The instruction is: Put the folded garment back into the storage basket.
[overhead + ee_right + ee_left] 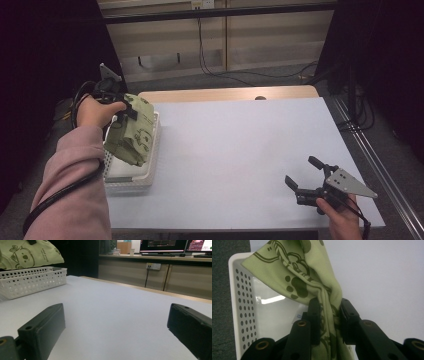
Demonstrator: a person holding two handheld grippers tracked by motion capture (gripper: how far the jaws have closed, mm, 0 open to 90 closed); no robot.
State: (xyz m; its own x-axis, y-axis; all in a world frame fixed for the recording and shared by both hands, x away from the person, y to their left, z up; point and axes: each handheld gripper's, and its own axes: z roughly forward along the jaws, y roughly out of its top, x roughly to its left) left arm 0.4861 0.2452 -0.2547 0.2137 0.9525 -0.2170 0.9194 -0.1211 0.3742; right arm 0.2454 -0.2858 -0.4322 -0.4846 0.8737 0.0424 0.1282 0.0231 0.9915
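Item: green cloth, pale green fabric printed with dark olive line drawings, including paw prints and a small bear-like face.
Condition: soft and folded over on itself; gathered into tight creases where it is gripped, spreading wider away from the grip.
Location: lifted above the white basket at the left edge of the table, hanging from its gripped part; whether its lower end touches the basket cannot be told.
Basket: white plastic, rectangular, walls pierced with rows of round holes; a bare, glossy floor shows in the left gripper view.
Left gripper: raised over the basket in the person's left hand, pink sleeve behind it.
Left jaws: closed almost completely, clamped on a bunched fold of the cloth; the fabric passes between both black pads and fills the narrow gap.
Right gripper: held in the right hand low over the near right part of the table, well apart from the cloth and basket.
Right jaws: spread wide, nothing between them, bare table surface showing in the gap; touching no object.
Table: pale, flat top with a wooden edge at the far side.
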